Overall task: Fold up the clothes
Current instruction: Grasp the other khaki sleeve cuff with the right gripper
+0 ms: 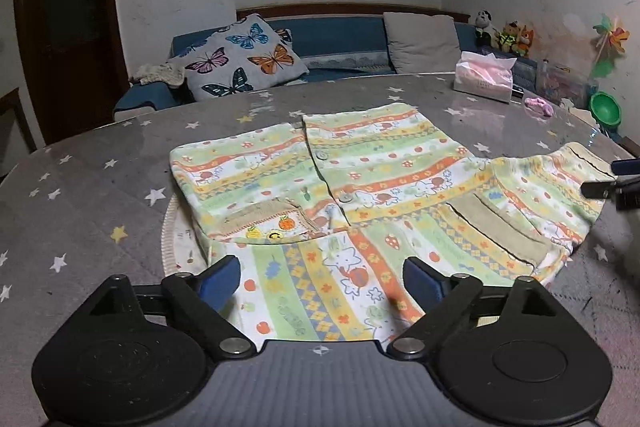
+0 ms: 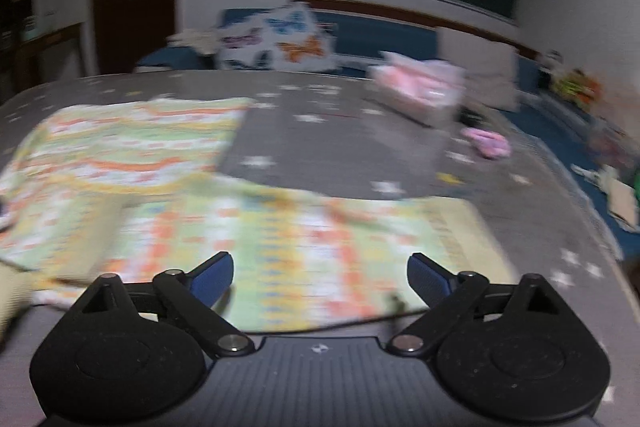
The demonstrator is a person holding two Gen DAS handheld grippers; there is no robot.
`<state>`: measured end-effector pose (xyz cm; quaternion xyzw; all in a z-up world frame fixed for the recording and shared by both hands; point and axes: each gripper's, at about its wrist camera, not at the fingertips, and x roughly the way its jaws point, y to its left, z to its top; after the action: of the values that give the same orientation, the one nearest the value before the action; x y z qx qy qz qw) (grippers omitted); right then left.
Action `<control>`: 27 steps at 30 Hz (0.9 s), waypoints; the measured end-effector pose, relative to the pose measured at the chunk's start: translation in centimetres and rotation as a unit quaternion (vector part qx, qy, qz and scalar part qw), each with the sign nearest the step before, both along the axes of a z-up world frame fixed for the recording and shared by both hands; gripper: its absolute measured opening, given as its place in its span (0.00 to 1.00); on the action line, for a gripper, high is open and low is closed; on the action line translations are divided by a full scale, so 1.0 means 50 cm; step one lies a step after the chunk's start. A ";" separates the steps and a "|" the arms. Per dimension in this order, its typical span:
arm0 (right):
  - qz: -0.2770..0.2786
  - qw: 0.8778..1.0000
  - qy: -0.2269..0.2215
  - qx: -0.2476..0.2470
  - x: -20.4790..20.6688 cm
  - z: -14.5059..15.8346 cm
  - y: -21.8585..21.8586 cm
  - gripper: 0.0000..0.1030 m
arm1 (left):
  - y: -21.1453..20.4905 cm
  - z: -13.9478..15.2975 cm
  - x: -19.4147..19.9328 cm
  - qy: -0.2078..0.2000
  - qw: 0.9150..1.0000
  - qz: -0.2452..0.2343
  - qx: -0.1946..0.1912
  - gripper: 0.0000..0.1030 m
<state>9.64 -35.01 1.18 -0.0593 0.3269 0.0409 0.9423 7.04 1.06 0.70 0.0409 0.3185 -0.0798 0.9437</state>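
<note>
Star-printed grey cloth covers the round table (image 1: 100,187), with a sofa, a butterfly cushion (image 1: 244,61) and a tissue pack (image 1: 484,77) behind it. Child's patterned shirt (image 1: 360,163) lies spread near the table's middle, front up, one sleeve reaching toward the right edge and a folded portion lying toward the viewer. Left gripper (image 1: 320,281) hovers low over the near hem, fingers wide apart, holding nothing; the cloth passes between and beneath the pads without visible contact. Right gripper (image 2: 320,277) is likewise spread and empty, poised over the sleeve; its view is heavily motion-blurred, so exact height cannot be told. In the left wrist view, the right gripper's tips appear at the far right, just beside the sleeve cuff (image 1: 588,159). Risks, as judged: closing on one layer only would drag the top fabric and skew the fold; uneven lifting by the two hands could wrinkle the shirt or slide it on the smooth cloth.
</note>
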 end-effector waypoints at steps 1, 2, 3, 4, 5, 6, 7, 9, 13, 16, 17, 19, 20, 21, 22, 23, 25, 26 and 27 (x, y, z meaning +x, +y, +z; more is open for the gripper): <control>-0.015 1.000 0.000 0.001 0.007 -0.002 -0.021 0.88 | 0.001 0.001 0.000 0.000 1.000 0.002 -0.001 0.93; -0.031 1.000 0.001 0.001 0.013 -0.003 -0.043 0.86 | 0.002 0.002 -0.001 0.000 1.000 0.003 -0.002 0.95; -0.046 0.999 0.001 0.002 0.020 -0.005 -0.064 0.83 | 0.002 0.003 -0.002 0.000 1.000 0.004 -0.001 0.97; -0.062 0.998 0.001 0.003 0.027 -0.006 -0.085 0.81 | 0.003 0.003 -0.002 0.000 1.000 0.005 -0.001 0.99; -0.074 0.997 0.002 0.003 0.032 -0.008 -0.103 0.79 | 0.003 0.004 -0.003 0.000 1.000 0.005 -0.001 0.99; -0.086 0.996 0.003 0.004 0.037 -0.011 -0.120 0.76 | 0.004 0.005 -0.004 0.000 1.000 0.006 0.000 1.00; -0.094 0.996 0.005 0.007 0.040 -0.013 -0.133 0.74 | 0.004 0.005 -0.004 0.000 1.000 0.007 0.000 1.00; -0.107 0.994 0.007 0.013 0.046 -0.016 -0.158 0.67 | 0.006 0.006 -0.006 0.000 1.000 0.008 0.001 1.00; -0.112 0.993 0.020 0.038 0.055 -0.028 -0.181 0.57 | 0.011 0.007 -0.006 0.004 1.000 0.014 -0.003 1.00; -0.115 0.992 0.019 0.049 0.055 -0.033 -0.186 0.53 | 0.015 0.006 -0.008 0.006 1.000 0.018 -0.004 1.00; -0.115 0.992 0.018 0.052 0.055 -0.034 -0.187 0.50 | 0.016 0.005 -0.009 0.007 1.000 0.019 -0.004 1.00; -0.114 0.992 0.018 0.056 0.056 -0.033 -0.184 0.41 | 0.019 0.004 -0.010 0.009 1.000 0.022 -0.005 1.00; -0.113 0.992 0.018 0.059 0.055 -0.030 -0.182 0.33 | 0.020 0.004 -0.011 0.010 1.000 0.023 -0.005 1.00; -0.112 0.992 0.019 0.063 0.053 -0.028 -0.180 0.25 | 0.022 0.003 -0.012 0.011 1.000 0.024 -0.006 1.00; -0.111 0.991 0.019 0.068 0.052 -0.026 -0.179 0.21 | 0.023 0.002 -0.013 0.012 1.000 0.025 -0.006 1.00; -0.109 0.991 0.018 0.072 0.050 -0.023 -0.176 0.16 | 0.025 0.002 -0.013 0.013 1.000 0.027 -0.006 1.00; -0.105 0.991 0.013 0.080 0.045 -0.016 -0.169 0.13 | 0.027 0.001 -0.015 0.015 0.999 0.029 -0.007 1.00; -0.101 0.991 0.010 0.087 0.042 -0.009 -0.165 0.10 | 0.027 0.001 -0.016 0.015 0.999 0.029 -0.007 1.00; -0.096 0.991 0.006 0.096 0.039 -0.001 -0.161 0.10 | 0.027 0.000 -0.018 0.016 0.999 0.028 -0.007 1.00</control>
<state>11.61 -43.08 1.11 0.0639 0.3315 -0.0185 0.9411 6.16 2.43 0.73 0.0244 0.3337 -0.0562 0.9407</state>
